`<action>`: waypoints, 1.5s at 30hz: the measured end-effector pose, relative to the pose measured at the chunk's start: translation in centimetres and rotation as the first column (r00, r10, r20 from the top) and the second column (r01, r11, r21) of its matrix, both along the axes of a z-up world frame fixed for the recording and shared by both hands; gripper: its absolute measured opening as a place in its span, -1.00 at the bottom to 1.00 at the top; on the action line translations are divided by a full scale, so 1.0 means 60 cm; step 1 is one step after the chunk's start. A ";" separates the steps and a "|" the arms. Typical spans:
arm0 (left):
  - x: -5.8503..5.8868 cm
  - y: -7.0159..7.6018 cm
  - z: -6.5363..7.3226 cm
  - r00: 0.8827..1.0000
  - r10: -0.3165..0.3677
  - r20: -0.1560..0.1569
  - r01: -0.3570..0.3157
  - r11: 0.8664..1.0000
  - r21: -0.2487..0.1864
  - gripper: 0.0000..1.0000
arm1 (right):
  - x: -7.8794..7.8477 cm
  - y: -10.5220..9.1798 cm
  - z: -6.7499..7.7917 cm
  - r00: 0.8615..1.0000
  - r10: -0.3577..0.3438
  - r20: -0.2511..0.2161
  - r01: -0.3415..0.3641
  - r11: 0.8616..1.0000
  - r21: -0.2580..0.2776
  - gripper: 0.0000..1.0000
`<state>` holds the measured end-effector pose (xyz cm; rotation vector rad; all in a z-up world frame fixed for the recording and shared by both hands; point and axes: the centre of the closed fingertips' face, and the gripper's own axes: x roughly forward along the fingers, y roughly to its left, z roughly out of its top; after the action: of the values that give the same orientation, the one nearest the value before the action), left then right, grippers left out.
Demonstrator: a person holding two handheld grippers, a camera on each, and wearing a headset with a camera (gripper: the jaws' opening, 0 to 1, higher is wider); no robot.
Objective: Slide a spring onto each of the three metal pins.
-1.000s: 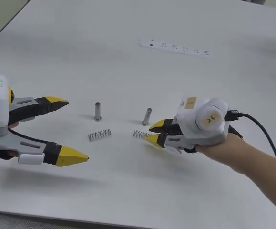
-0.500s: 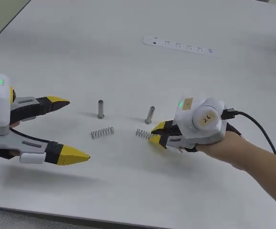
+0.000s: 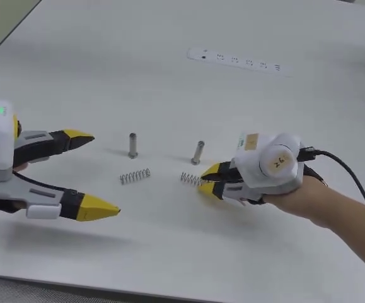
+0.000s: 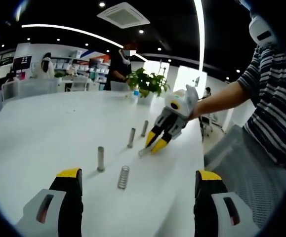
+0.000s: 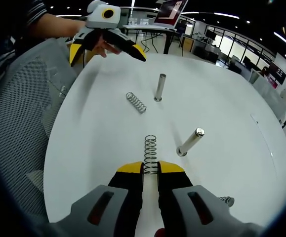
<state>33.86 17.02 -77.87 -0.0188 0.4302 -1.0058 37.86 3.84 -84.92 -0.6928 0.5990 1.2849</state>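
Two metal pins show on the white table point(image 3: 169, 246) in the head view: one upright point(image 3: 132, 144), one leaning point(image 3: 198, 152). The left gripper view has all three pins point(image 4: 101, 159) point(image 4: 131, 138) point(image 4: 144, 128). One loose spring point(image 3: 135, 176) point(image 5: 136, 102) lies in front of the upright pin. My right gripper point(image 3: 207, 178) point(image 5: 151, 169) is shut on the near end of a second spring point(image 3: 190, 178) point(image 5: 150, 148), which lies flat on the table. My left gripper point(image 3: 97, 172) point(image 4: 139, 177) hovers wide open at the left, holding nothing.
A white power strip point(image 3: 239, 63) lies at the far side of the table. A black cable point(image 3: 349, 177) trails from my right gripper. A small ribbed metal piece point(image 5: 225, 200) lies to the right of that gripper. The table's front edge is close below the grippers.
My right gripper's jaws have narrowed onto the end of the spring near the leaning pin. The left gripper has stayed put, open.
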 end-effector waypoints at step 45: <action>0.001 -0.164 0.009 0.948 -0.316 0.019 0.317 0.948 -0.015 -0.34 | -0.075 0.004 0.089 0.981 0.161 0.110 -0.168 0.984 0.055 -0.84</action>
<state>33.91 7.19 -77.35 0.0443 0.4166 -1.3258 33.34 4.10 -79.56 -0.7637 0.4192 1.4058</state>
